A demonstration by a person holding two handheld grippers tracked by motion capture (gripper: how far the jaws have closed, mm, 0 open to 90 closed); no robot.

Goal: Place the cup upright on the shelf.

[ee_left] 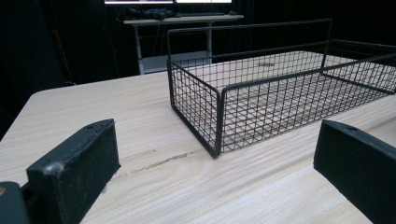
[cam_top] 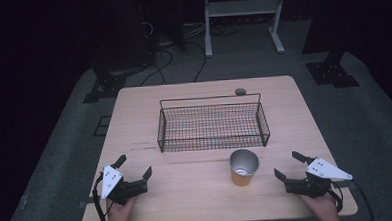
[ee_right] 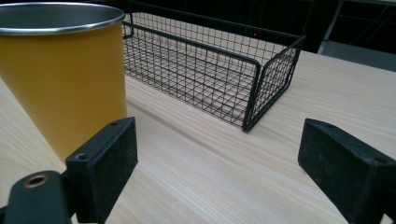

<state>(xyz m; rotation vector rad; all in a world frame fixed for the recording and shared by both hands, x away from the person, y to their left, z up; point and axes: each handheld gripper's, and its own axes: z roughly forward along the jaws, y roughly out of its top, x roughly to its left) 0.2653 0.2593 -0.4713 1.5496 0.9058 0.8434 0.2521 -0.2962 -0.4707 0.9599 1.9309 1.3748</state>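
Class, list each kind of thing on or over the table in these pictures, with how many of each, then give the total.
Wire basket: 1
Yellow cup: 1
Small grey round thing at the table's far edge: 1
Hand-held grippers: 2, the left gripper and the right gripper, both with jaws apart
Total: 5

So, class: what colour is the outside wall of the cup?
Yellow-orange, with a silvery metal rim; the cup shows this best in the right gripper view.
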